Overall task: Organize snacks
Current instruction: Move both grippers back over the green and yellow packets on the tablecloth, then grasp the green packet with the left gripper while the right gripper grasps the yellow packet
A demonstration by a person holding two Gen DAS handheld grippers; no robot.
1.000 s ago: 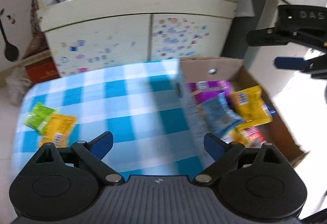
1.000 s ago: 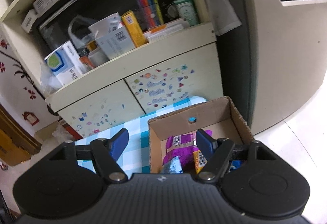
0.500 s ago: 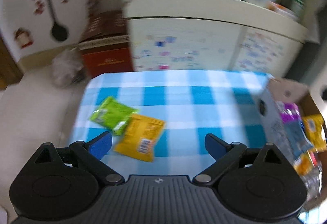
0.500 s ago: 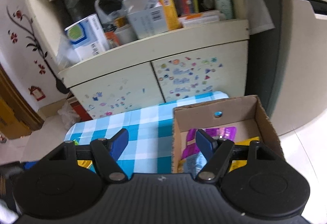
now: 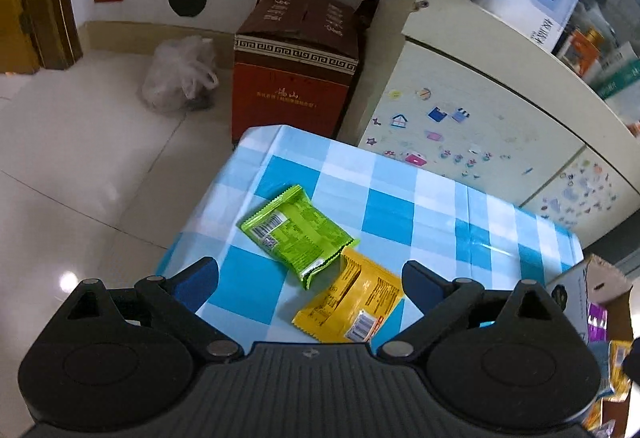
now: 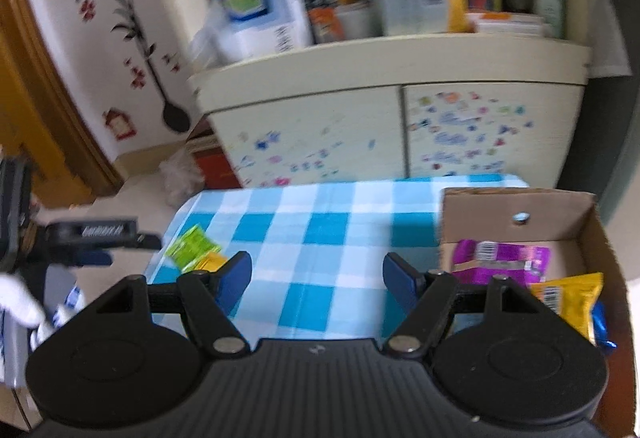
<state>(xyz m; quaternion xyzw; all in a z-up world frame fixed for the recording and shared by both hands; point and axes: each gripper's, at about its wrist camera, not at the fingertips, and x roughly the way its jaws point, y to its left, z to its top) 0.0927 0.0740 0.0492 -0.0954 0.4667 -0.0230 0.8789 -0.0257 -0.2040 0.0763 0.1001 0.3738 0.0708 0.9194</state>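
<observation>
Two packets left on the worktop (image 5: 400,214): green packet (image 5: 298,232) overlapping yellow packet (image 5: 350,306). We've swung left gripper (image 5: 310,278) from the box (image 6: 576,222) to them, jaws spread, empty; right gripper (image 6: 316,272) likewise.

Both wrist cams look down, sharing checked table (image 5: 404,214) (image 6: 320,234), right blurry.

Each black gripper (image 5: 310,280) has blue fingertips (image 6: 236,272) and silver pivot screws
</observation>
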